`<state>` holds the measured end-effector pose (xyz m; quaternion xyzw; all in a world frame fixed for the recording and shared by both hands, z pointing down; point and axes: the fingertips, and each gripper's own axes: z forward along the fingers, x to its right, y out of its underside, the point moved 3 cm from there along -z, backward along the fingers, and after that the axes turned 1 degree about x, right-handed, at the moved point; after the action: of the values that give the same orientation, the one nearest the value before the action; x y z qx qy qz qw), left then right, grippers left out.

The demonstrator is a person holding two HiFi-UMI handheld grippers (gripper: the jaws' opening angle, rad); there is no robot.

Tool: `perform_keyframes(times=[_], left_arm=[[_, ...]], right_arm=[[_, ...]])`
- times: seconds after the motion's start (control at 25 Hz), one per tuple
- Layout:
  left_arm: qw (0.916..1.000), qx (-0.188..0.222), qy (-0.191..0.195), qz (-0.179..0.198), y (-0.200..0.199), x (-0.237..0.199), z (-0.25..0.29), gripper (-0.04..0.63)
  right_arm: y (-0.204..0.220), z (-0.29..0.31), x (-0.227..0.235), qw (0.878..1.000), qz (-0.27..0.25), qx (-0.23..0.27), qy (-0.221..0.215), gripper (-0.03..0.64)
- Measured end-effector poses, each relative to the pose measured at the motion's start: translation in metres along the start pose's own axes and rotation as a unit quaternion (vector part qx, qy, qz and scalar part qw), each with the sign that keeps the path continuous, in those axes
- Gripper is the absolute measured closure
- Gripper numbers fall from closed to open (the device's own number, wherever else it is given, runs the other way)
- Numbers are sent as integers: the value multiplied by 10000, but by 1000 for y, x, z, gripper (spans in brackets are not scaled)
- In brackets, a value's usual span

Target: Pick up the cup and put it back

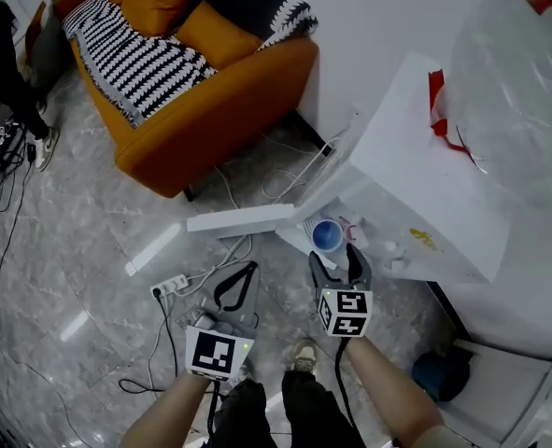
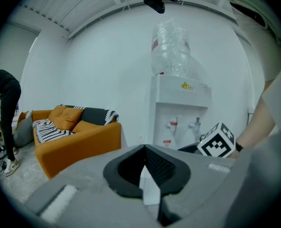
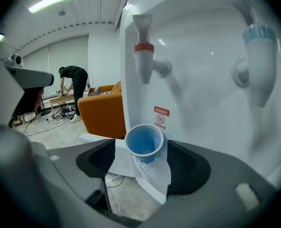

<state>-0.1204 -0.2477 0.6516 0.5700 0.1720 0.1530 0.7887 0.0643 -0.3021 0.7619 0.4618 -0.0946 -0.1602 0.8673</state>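
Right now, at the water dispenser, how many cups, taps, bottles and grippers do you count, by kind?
Cups: 1, the blue cup
Taps: 2, the red tap and the blue tap
Bottles: 1, the water bottle on top
Grippers: 2, the left gripper and the right gripper
Total: 6
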Motion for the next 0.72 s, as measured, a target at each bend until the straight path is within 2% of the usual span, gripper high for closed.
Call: perform_keyframes(times=[0.2, 0.44, 0.52, 0.72], left_arm=[[9990, -130, 190, 390, -24, 6, -14, 594], [9987, -176, 198, 432, -72, 7, -36, 594], [9987, -155, 187, 457, -89, 9, -44, 594], [9984, -29, 258, 498, -135, 20, -67, 594]], right_arm=[[-26, -37, -9, 9999, 80, -22, -112, 340], [-76, -84, -19, 9995, 167, 63, -255, 411], [-97, -102, -24, 9992, 154, 140, -345, 457], [-149, -150, -39, 9969, -93, 400, -666, 472]])
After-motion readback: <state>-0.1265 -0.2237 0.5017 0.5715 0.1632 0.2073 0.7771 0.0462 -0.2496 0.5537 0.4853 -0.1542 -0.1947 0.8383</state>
